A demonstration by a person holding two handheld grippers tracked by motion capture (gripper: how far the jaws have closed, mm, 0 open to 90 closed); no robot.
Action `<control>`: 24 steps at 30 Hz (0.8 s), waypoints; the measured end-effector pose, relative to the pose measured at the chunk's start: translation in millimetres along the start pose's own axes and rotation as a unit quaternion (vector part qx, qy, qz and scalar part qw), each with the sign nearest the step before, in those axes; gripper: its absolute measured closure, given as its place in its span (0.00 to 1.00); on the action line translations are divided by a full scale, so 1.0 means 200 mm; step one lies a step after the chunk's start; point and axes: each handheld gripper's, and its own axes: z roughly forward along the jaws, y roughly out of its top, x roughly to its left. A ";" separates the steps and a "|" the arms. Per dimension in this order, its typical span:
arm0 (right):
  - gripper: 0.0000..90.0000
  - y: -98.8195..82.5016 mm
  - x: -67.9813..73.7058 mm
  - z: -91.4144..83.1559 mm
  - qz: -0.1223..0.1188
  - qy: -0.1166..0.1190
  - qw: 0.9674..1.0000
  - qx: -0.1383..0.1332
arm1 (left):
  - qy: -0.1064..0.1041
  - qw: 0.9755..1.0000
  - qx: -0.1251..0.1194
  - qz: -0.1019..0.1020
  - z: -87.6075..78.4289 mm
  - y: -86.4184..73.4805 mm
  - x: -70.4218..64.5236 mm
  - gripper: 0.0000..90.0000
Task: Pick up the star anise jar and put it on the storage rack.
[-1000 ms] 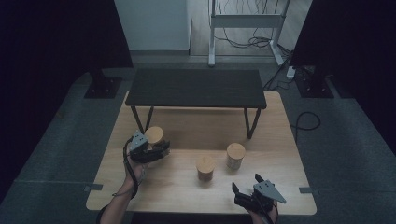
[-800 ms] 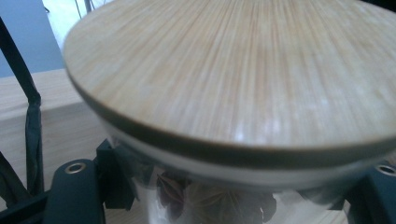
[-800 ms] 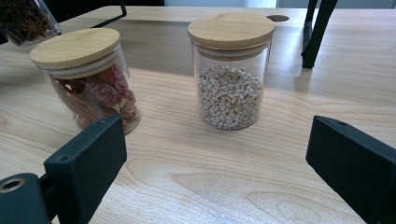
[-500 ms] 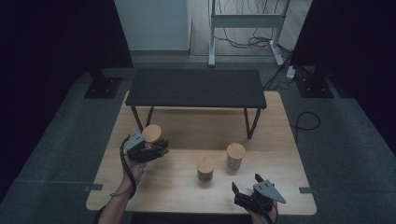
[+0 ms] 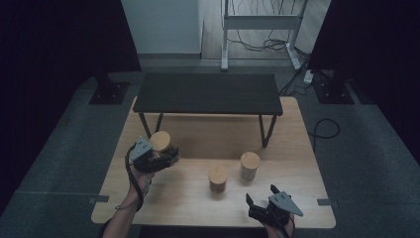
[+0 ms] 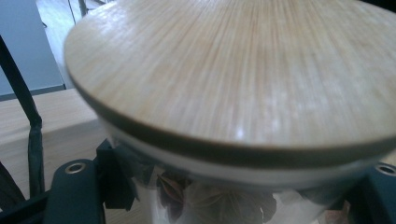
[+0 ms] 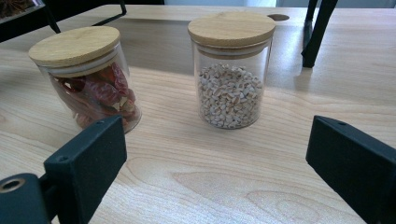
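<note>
Left gripper (image 5: 166, 153) clamped on a glass jar (image 5: 161, 143) with a wooden lid (image 6: 233, 70), fingers (image 6: 77, 186) pressed against the glass on both sides just under the lid's rim, as seen in the left gripper view. Dark, star-shaped contents showing through the glass. Jar held near the left edge of the wooden bench (image 5: 297, 148), just in front of the front-left leg of a low black table (image 5: 208, 93) standing on the bench's far half. Whether the jar's base touches the bench cannot be told.

Right gripper (image 5: 260, 196) low near the front edge of the bench, fingers (image 7: 88, 154) spread wide with nothing between them, only bare wood. Ahead of it two more lidded jars, apart from each other: a jar of red chillies (image 7: 86, 77) to the left and a jar of pale grains (image 7: 231, 70) to the right. Open bench between the right gripper and these two jars, and more bare surface out to the right edge. Clear strip also between the held jar and the chilli jar. Shadowed gap beneath the black table between its legs. Grey floor all round the bench.
</note>
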 end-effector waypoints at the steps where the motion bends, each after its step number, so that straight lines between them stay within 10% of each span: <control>1: 0.05 0.00 0.00 0.00 0.000 0.000 1.000 0.000 | 0.000 1.000 0.000 0.000 0.00 0.00 0.00 0.29; 24: 0.05 0.00 0.01 0.00 -0.003 -0.001 1.000 0.000 | -0.004 1.000 -0.015 0.002 -0.05 0.04 -0.01 0.29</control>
